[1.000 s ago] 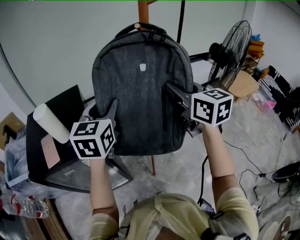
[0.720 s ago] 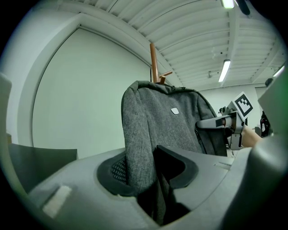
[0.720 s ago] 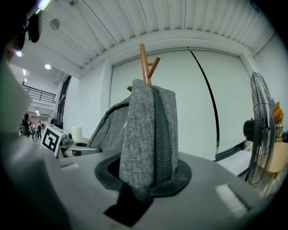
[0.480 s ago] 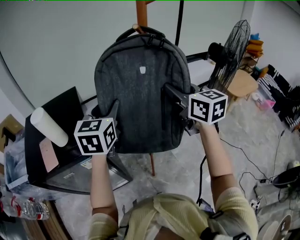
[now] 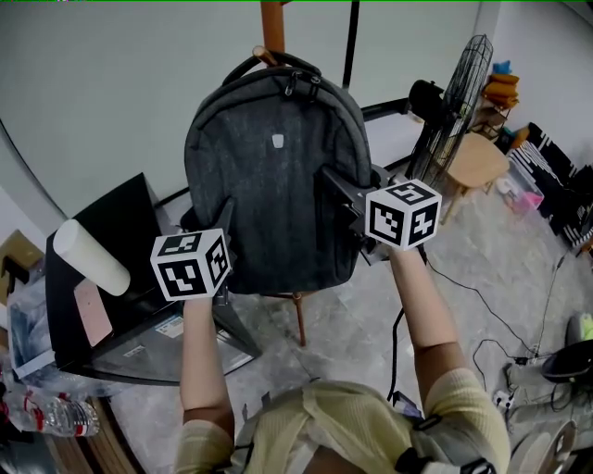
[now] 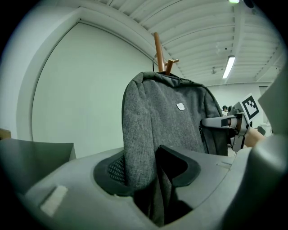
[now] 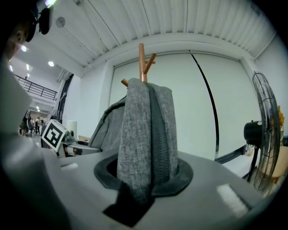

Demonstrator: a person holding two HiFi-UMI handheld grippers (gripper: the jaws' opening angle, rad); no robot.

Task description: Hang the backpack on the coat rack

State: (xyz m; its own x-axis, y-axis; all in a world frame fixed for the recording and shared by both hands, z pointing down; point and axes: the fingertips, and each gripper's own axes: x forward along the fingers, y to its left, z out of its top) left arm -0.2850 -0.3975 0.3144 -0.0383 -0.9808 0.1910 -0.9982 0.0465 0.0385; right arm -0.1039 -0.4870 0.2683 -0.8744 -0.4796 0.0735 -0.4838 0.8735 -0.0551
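Both forearms stretch out ahead, left arm [image 5: 199,361] and right arm [image 5: 426,315], well apart. Left tool [image 6: 157,168] tips slightly down, jaws opening, one pad already clear of the backpack [image 5: 273,185] edge between them. Right tool [image 7: 144,177] sits level, jaws opening too, fabric pressed between its pads.

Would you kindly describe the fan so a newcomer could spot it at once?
Start at the grey backpack in the middle, at the wooden rack. Just right of it stands the fan, the only thing with a round black wire cage.
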